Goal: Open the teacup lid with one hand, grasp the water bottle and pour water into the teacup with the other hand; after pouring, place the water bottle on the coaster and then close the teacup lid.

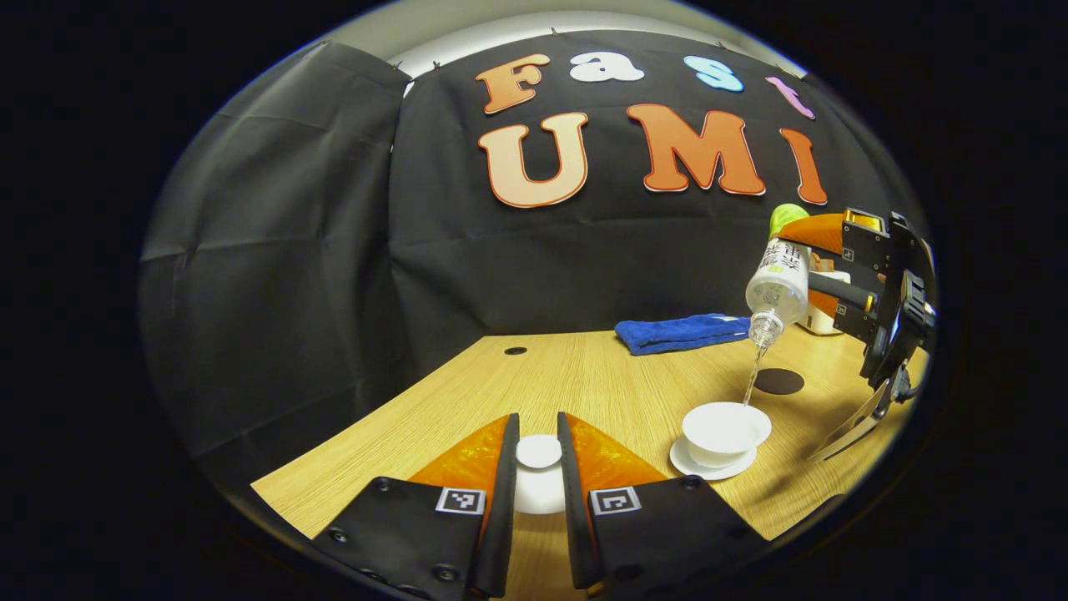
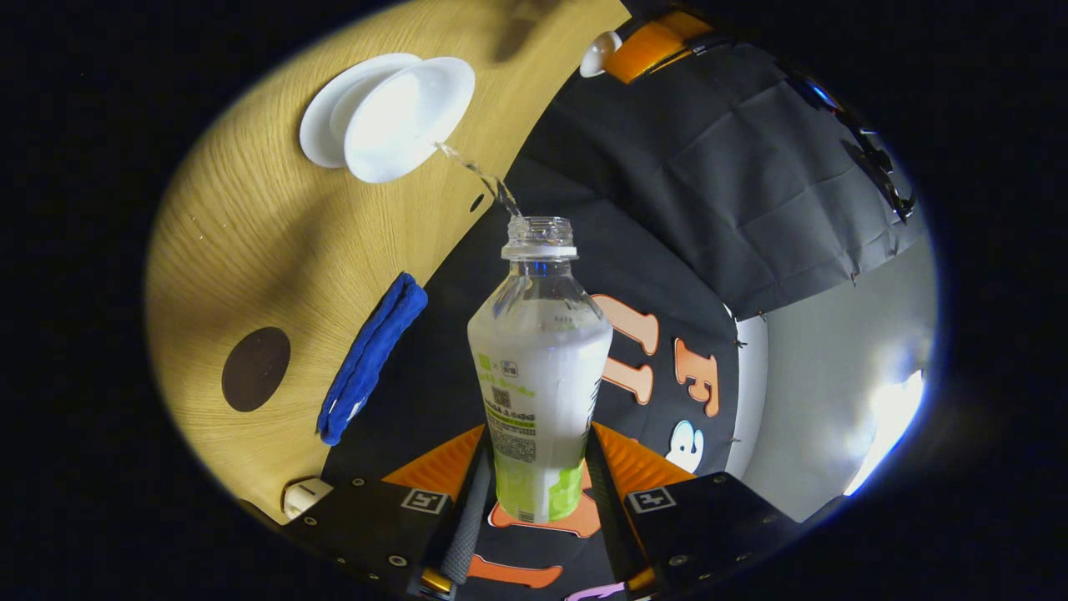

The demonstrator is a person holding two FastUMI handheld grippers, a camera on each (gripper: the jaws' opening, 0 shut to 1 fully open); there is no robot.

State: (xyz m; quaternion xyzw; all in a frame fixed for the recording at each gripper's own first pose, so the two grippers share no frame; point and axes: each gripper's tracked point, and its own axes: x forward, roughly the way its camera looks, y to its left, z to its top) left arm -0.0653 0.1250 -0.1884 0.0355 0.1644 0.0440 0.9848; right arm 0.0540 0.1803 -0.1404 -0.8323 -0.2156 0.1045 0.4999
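White porcelain sits clamped between my left gripper's two fingers at the bottom centre of the left gripper view: it is the teacup lid, its round knob up between the pads and its wider rim just below, held over the wooden table. Both fingers press on it from either side.

To the lower right of that view the open teacup stands on its saucer. Above it, at the right edge, my right gripper holds the water bottle tipped neck-down, and a thin stream of water falls from its mouth onto the far rim of the cup. The dark round coaster lies bare on the table just behind the cup, and a folded blue towel rests farther back near the black cloth wall.

In the right gripper view my right gripper is clenched on the lower body of the water bottle, both fingers against its labelled sides at bottom centre. The uncapped neck points to the upper middle of the frame, and water arcs from it to the teacup on its saucer at the upper left. The coaster shows at the left, the blue towel beside it toward the centre, and the lid in my left gripper appears at the top.
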